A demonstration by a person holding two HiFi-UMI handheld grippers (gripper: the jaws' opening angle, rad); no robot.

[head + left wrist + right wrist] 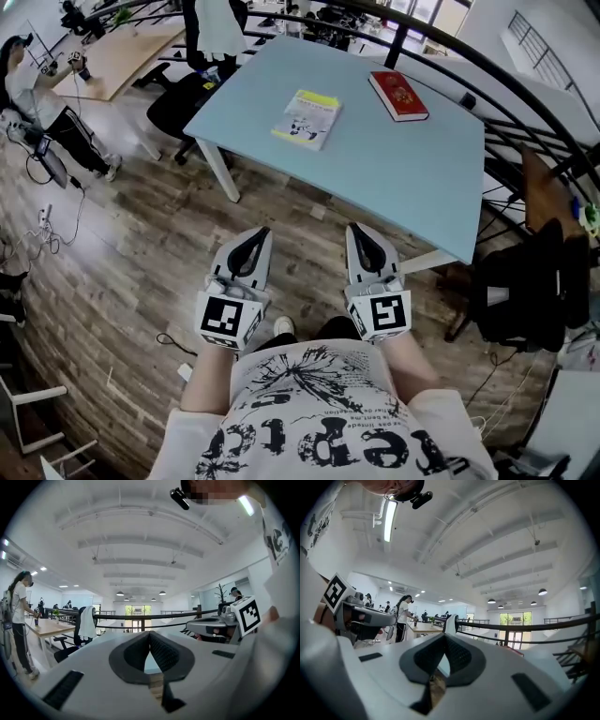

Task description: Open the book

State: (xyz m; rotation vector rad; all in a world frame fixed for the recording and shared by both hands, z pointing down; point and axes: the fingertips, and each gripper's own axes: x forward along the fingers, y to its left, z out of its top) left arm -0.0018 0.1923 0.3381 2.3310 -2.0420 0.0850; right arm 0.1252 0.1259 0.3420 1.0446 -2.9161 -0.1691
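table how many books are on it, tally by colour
red book: 1
yellow and white book: 1
total on the table: 2

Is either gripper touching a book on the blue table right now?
No, the left gripper and right gripper are over the wooden floor, short of the table.
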